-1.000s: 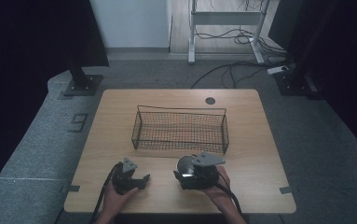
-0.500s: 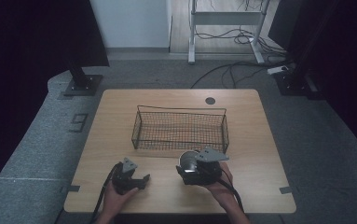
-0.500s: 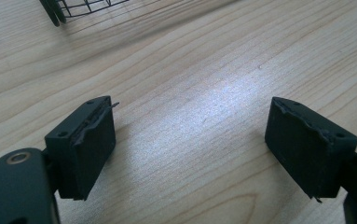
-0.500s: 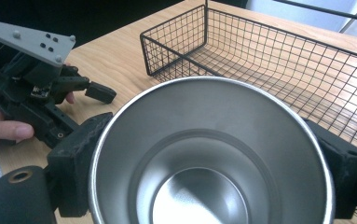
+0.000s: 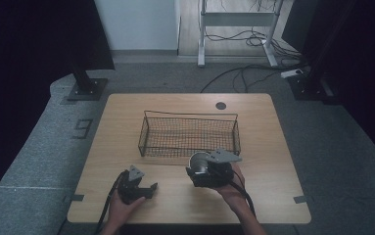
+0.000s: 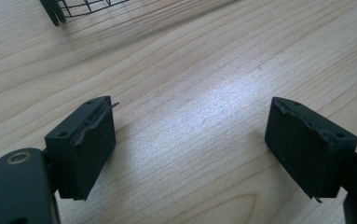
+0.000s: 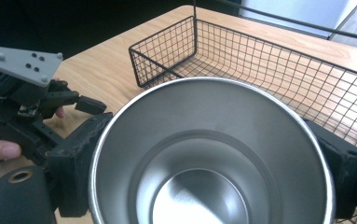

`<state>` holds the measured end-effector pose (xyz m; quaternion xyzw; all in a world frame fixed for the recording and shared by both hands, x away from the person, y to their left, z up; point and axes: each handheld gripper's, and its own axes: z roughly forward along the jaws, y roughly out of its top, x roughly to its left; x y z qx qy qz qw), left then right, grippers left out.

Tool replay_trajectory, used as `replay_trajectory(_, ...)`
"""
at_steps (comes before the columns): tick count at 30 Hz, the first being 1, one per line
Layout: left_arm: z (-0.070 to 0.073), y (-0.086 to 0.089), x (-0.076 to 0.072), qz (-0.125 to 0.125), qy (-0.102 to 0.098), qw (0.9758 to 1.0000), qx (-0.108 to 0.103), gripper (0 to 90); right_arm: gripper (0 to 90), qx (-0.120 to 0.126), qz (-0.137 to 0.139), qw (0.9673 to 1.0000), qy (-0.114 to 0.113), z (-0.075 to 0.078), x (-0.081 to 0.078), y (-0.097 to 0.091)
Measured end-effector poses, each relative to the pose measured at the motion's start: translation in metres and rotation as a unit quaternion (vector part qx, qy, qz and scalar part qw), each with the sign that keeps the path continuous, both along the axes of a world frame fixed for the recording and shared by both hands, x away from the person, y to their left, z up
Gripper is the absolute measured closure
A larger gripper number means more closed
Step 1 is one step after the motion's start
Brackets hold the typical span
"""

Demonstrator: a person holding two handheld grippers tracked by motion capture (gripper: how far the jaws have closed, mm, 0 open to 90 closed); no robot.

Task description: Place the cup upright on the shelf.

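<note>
Grey carpet and dark stands are seen around a pale wooden surface (image 5: 126,122), with cabling on the floor beyond its far edge. At the near left edge the left hand-held gripper (image 5: 137,184) is rested low on the wood in the person's left hand (image 5: 121,208); in the left gripper view its black jaws are spread wide over bare grain, nothing is held between them, and a corner of the wire basket (image 6: 80,7) is glimpsed at the top left.

Across the middle of the surface the black wire basket (image 5: 190,147) is laid with its long axis running left to right, open at the top, and nothing is made out inside it. Its near long wall is faced towards the person.

To the right of centre the right hand-held gripper (image 5: 209,172) is held by the right hand (image 5: 231,188) just in front of that near wall. A stainless steel cup (image 7: 209,154) is pinched between its jaws, one pad pressed against each side of the cup's wall, the open mouth turned towards the gripper's camera and the base pointed onward. In the right gripper view the mesh is seen directly behind and to the right of the cup's rim, so the basket lies straight ahead of this gripper and very near, while the left one is farther off and to the side. It is judged that a short forward carry over the near wall is what the next move would turn on
</note>
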<state>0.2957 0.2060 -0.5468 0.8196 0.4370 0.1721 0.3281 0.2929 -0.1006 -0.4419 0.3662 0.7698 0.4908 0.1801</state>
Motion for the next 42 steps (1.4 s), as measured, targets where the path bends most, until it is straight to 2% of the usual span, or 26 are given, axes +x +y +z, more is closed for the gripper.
replay_trajectory(12, 0.0, 0.0, 0.0, 0.0, 0.0, 1.0, 0.0, 16.2, 13.4, -0.01, -0.011, 0.9999, -0.003, 0.008, 0.011, -0.001)
replay_trajectory(30, 0.0, 0.0, 0.0, 0.0, 0.0, 1.0, 0.0, 16.2, 13.4, -0.008, -0.02, 0.9997, -0.01, 0.02, 0.028, 0.0)
replay_trajectory(34, 0.0, 0.0, 0.0, 0.0, 0.0, 1.0, 0.0, 16.2, 13.4, -0.007, -0.017, 0.9998, -0.007, 0.02, 0.033, 0.001)
replay_trajectory(42, 0.0, 0.0, 0.0, 0.0, 0.0, 1.0, 0.0, 16.2, 13.4, -0.008, -0.032, 0.9995, -0.003, 0.019, 0.045, 0.0)
